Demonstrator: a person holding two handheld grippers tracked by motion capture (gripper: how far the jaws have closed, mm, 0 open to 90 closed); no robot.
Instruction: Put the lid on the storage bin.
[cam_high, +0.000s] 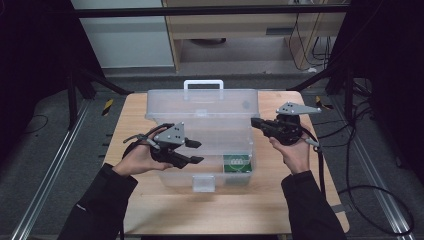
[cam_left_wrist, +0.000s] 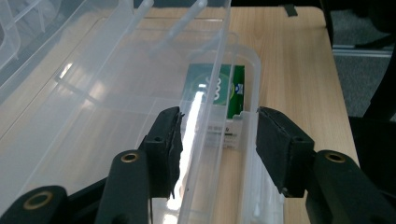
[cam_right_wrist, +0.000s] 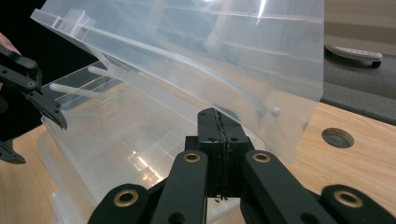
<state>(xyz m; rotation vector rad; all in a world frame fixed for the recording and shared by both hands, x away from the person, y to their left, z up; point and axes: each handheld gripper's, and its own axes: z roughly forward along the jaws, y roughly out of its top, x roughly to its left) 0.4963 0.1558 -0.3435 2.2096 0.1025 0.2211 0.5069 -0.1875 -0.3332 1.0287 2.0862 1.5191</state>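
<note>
— Where's the clear plastic box (cam_high: 202, 145) sitting?

— In the middle of the wooden table (cam_high: 230, 210), long axis running side to side across it. Its front latch (cam_high: 203, 183) faces the person, and the white carry handle (cam_high: 203, 84) points away, toward the far edge of the table.

— Is it open?

— Yes. The lid (cam_high: 202, 105) is raised and tilted up at the back of the box, hinged along the far long side. In the right gripper view the lid (cam_right_wrist: 196, 51) slants overhead, above the tray.

— Anything inside?

— A green packet (cam_high: 236, 162) in the front right corner of the box, lying flat. The left gripper view shows the packet (cam_left_wrist: 219, 88) through the clear wall.

— And the left gripper (cam_high: 195, 151)?

— Over the left part of the box, jaws spread apart. Its own view has the box's near wall (cam_left_wrist: 205, 116) standing between the two jaws, though I cannot tell if either touches it.

— The right gripper (cam_high: 255, 121)?

— At the right end of the box, by the lid's right edge, jaws pressed together. Whether they pinch the plastic, I cannot tell
</note>
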